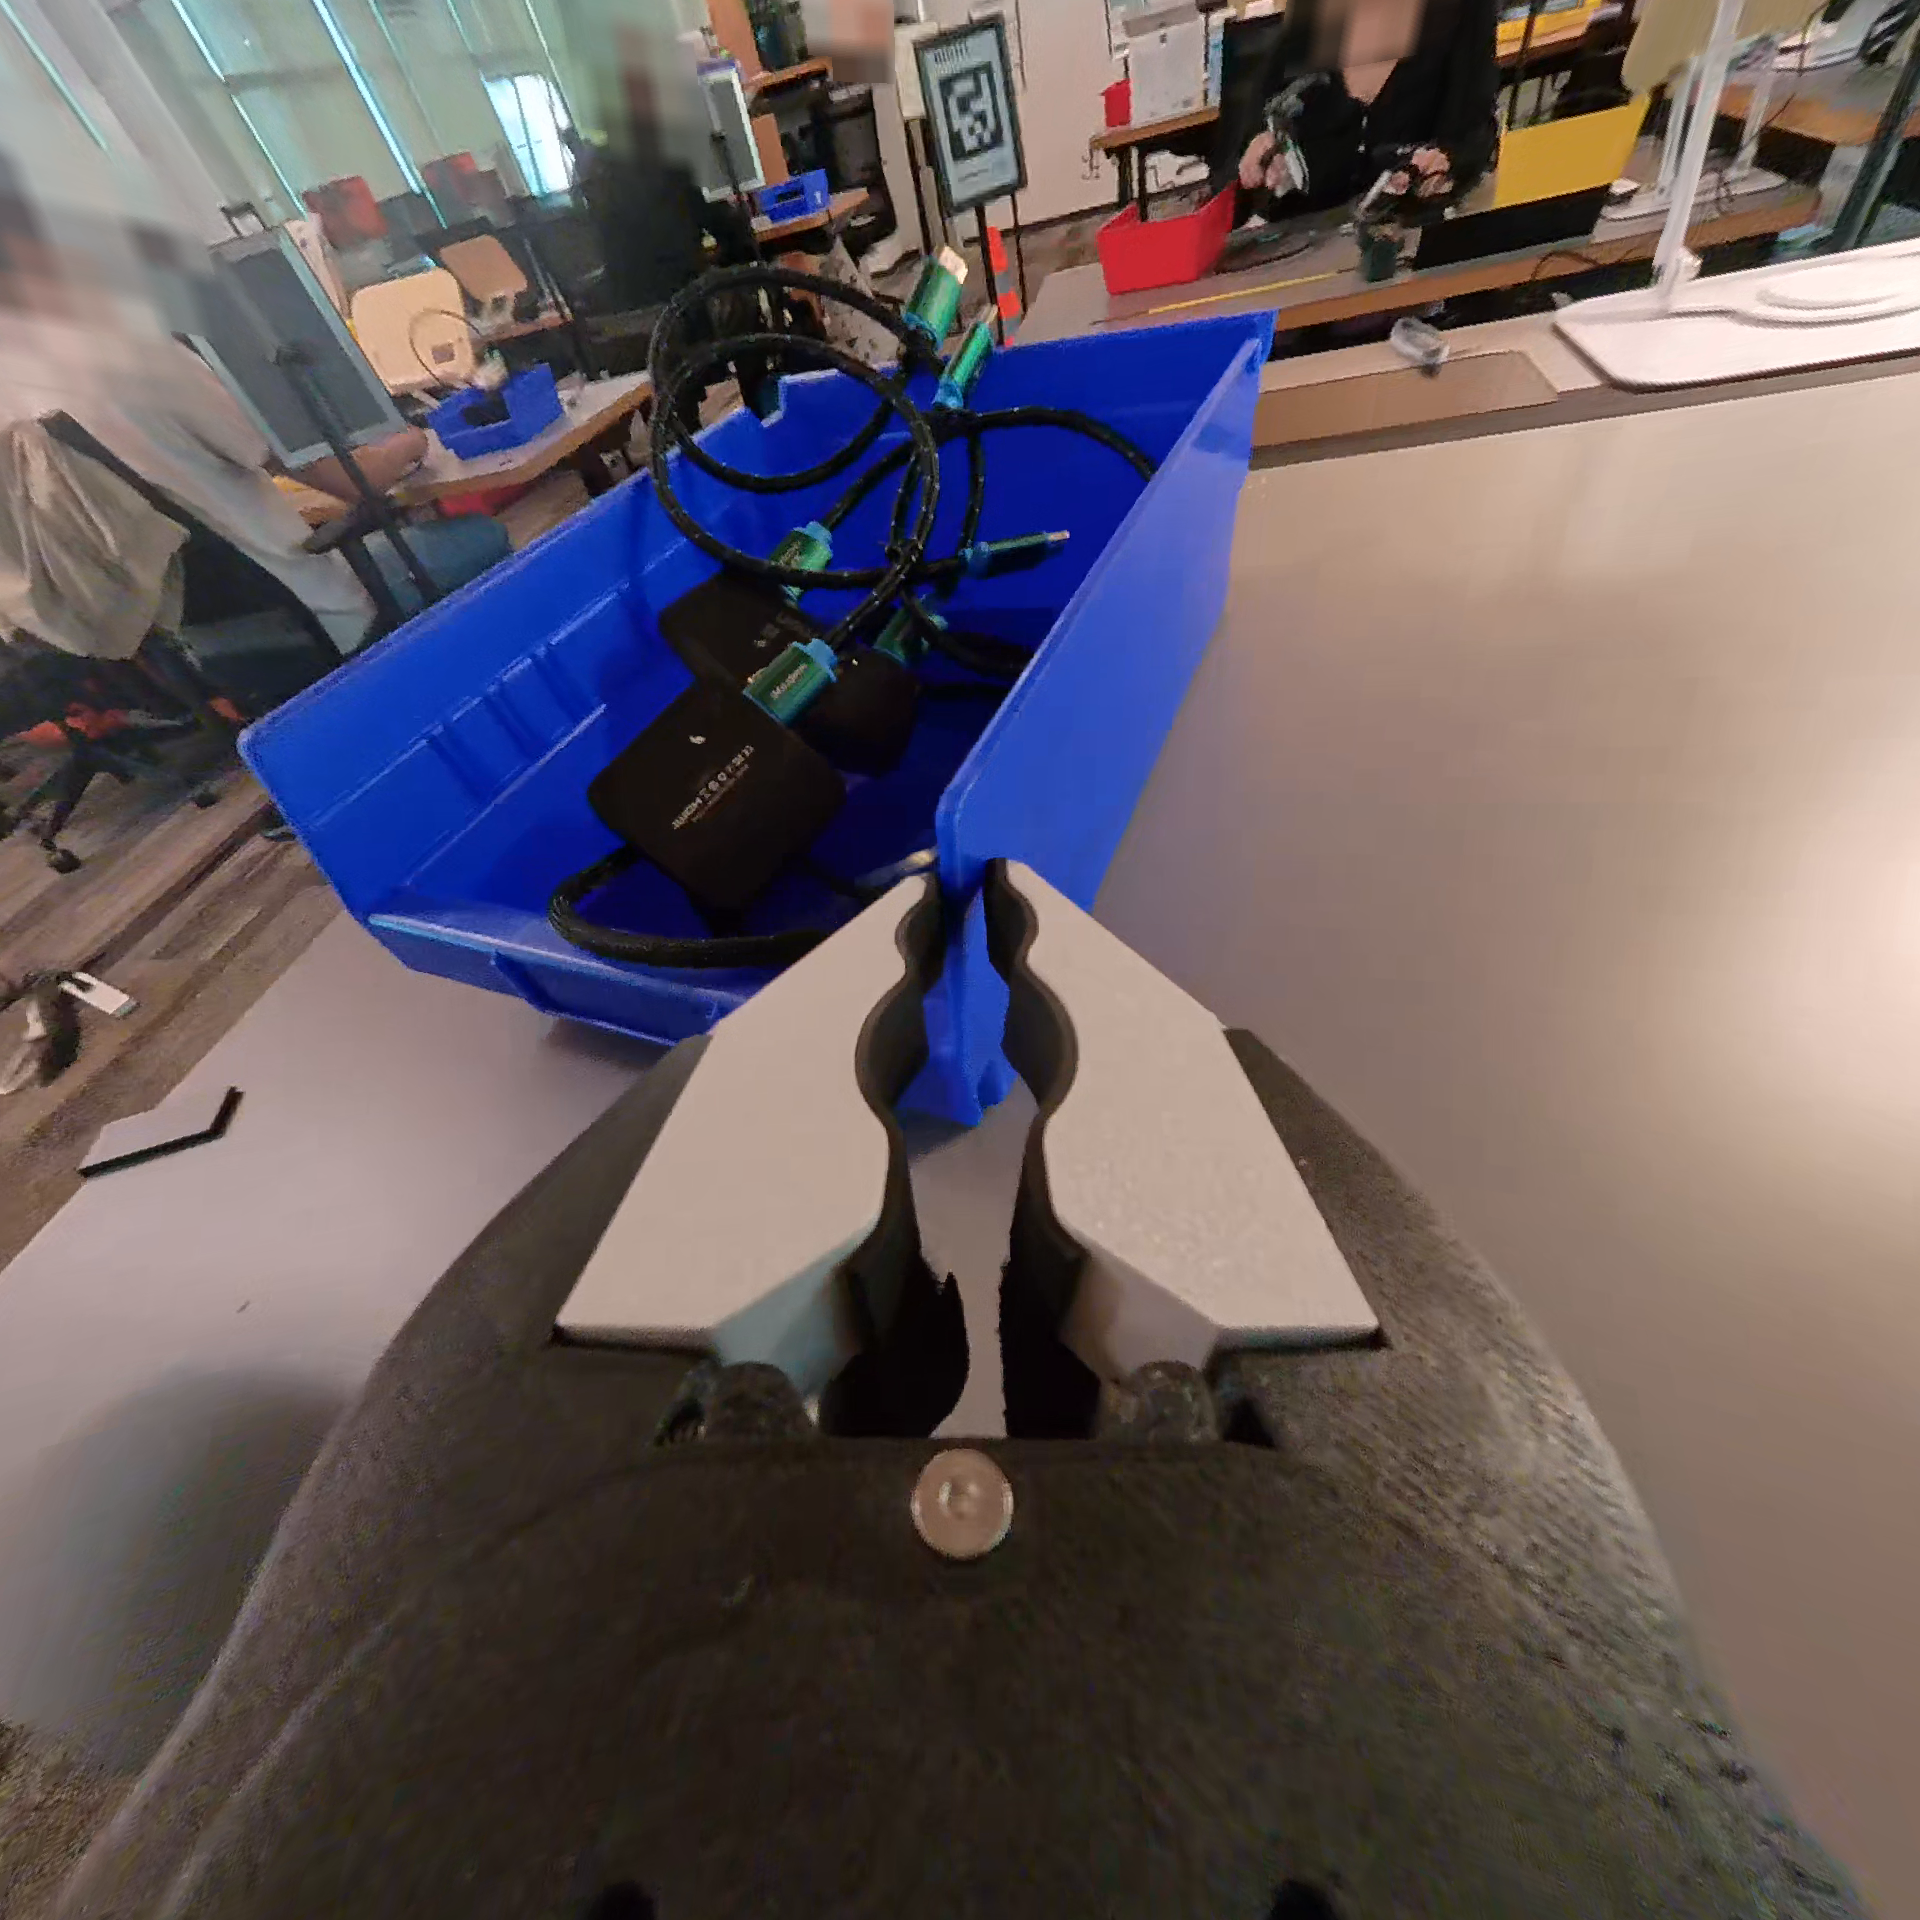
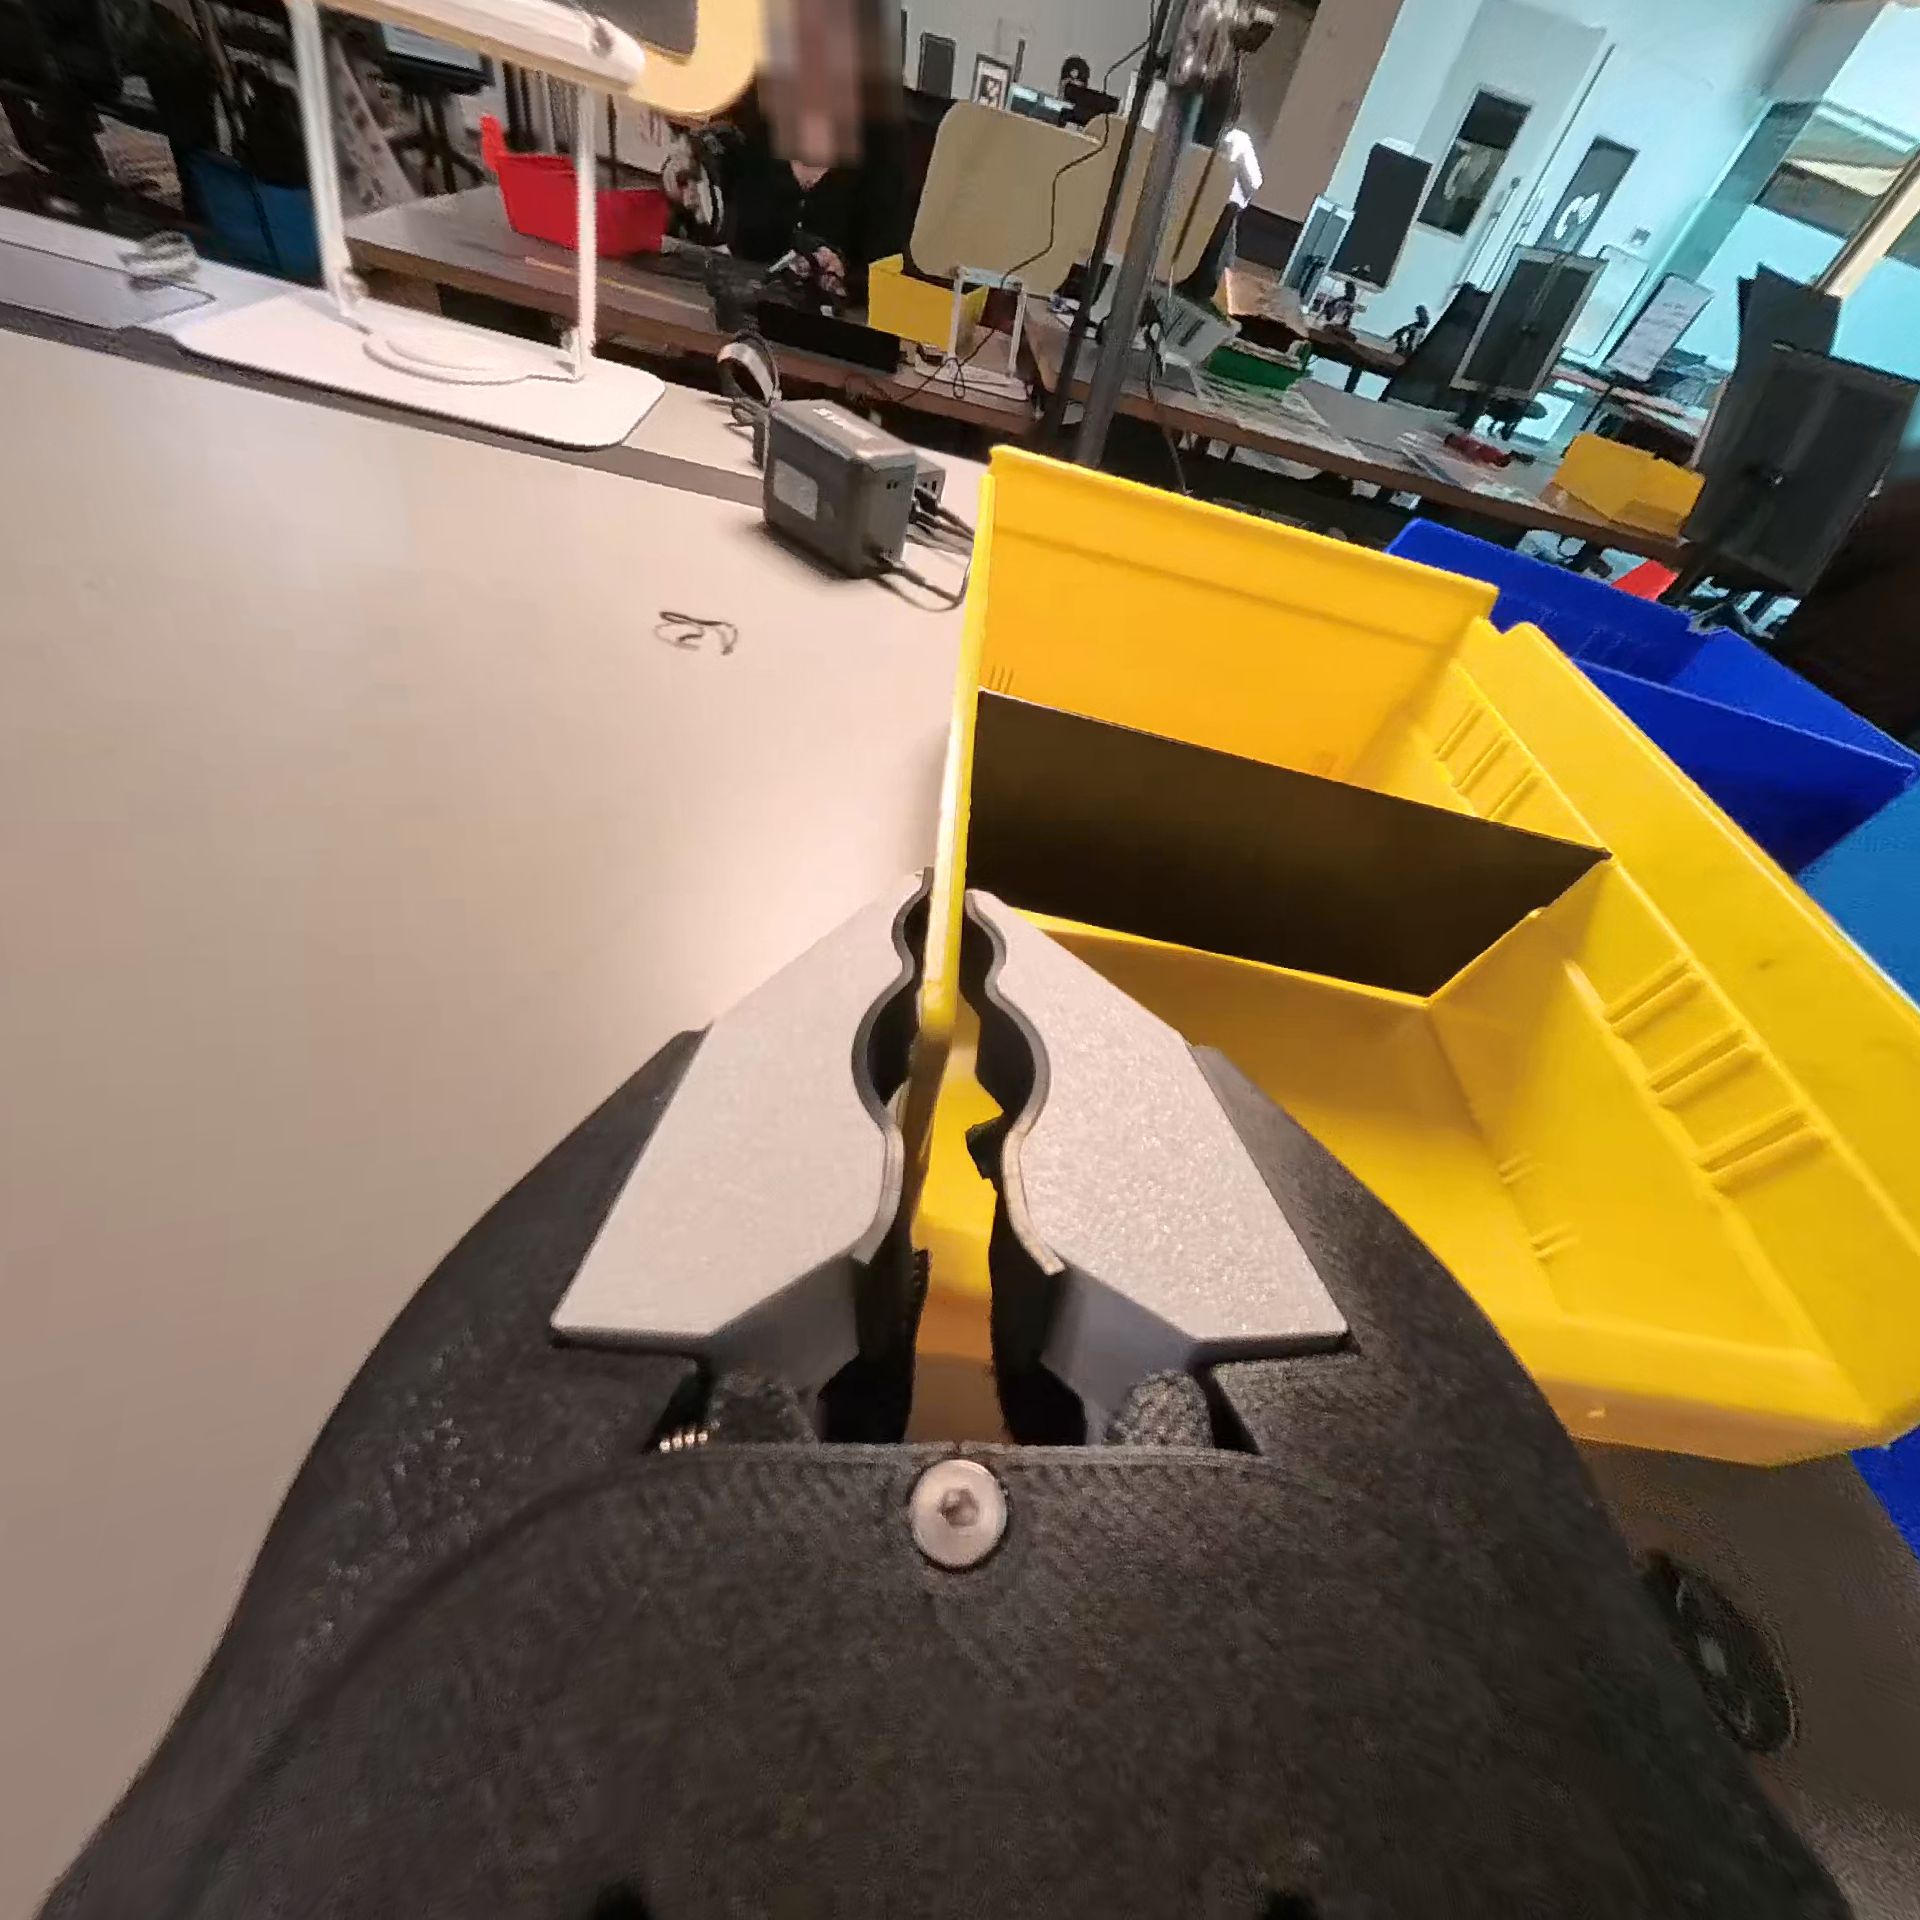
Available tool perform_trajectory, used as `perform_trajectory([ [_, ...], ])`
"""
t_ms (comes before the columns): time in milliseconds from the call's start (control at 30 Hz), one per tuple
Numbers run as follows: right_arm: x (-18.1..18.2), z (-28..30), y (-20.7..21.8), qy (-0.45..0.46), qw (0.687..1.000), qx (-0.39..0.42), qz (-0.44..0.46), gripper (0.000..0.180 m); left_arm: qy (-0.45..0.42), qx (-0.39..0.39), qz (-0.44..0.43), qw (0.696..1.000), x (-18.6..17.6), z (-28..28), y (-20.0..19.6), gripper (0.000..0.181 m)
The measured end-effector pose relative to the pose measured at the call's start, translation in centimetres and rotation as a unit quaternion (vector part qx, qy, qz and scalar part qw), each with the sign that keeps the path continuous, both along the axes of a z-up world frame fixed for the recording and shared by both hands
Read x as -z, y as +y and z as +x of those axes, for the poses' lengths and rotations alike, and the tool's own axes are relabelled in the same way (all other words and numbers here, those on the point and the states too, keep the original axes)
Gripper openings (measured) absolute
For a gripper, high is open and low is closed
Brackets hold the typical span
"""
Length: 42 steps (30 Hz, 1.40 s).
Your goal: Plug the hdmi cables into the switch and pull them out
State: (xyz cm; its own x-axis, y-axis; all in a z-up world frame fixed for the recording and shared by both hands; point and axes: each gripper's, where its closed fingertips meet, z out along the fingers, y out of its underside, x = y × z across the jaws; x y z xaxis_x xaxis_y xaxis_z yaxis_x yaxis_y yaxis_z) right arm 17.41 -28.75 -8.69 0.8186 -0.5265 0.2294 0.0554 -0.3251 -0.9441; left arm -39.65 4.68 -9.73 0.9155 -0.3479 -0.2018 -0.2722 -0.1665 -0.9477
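In the left wrist view my left gripper (image 1: 964,883) is shut on the right side wall of a blue bin (image 1: 1101,665); both pads press on the wall's near corner. The bin holds black HDMI switches (image 1: 717,805) and black braided cables (image 1: 790,436) with green plugs (image 1: 792,681). In the right wrist view my right gripper (image 2: 945,894) is shut on the left side wall of a yellow bin (image 2: 1558,1122). The yellow bin has a black divider (image 2: 1226,842) across it and shows nothing else inside.
A grey table (image 1: 1507,831) carries both bins. A white lamp base (image 2: 436,364) and a black power adapter (image 2: 836,499) sit at the table's far edge. More blue bins (image 2: 1714,707) stand beyond the yellow one. People sit at desks behind. My right fingertips sit around 65 cm from my left ones.
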Motion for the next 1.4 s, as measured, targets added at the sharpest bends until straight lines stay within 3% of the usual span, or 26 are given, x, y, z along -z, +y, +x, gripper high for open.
perform_trajectory([
  [233, 0.0, 4.0, 2.3, 0.006, 0.999, -0.042, 0.011, 0.002, -0.024, -0.027, -0.017, 0.999, 0.3, -1.4, 2.3, 0.007],
  [467, 0.0, 5.0, 0.5, 0.011, 0.999, -0.012, 0.035, 0.003, -0.03, -0.038, -0.005, 0.999, 0.2, 1.2, -0.2, 0.005],
  [733, 0.1, 5.6, 0.7, 0.001, 0.999, 0.006, 0.036, 0.002, -0.059, -0.05, -0.016, 0.997, 0.3, 3.7, 1.3, 0.005],
  [1000, 0.1, 4.8, 0.7, -0.01, 0.999, -0.005, 0.031, 0.002, -0.085, -0.089, -0.02, 0.992, 0.2, -0.3, 2.8, 0.006],
  [1233, 0.1, 4.7, 0.9, 0.001, 1.0, -0.006, 0.029, 0.004, -0.073, -0.06, -0.02, 0.995, 0.2, 0.2, 2.9, 0.006],
  [1300, -0.4, 4.0, 0.3, 0.012, 0.999, -0.014, 0.042, 0.032, -0.066, -0.037, -0.015, 0.997, 0.0, 0.3, 2.2, 0.007],
  [1400, -1.7, 1.7, -1.2, 0.036, 0.996, -0.043, 0.066, 0.049, -0.082, 0.01, 0.007, 0.997, -2.0, 0.1, -0.5, 0.028],
])
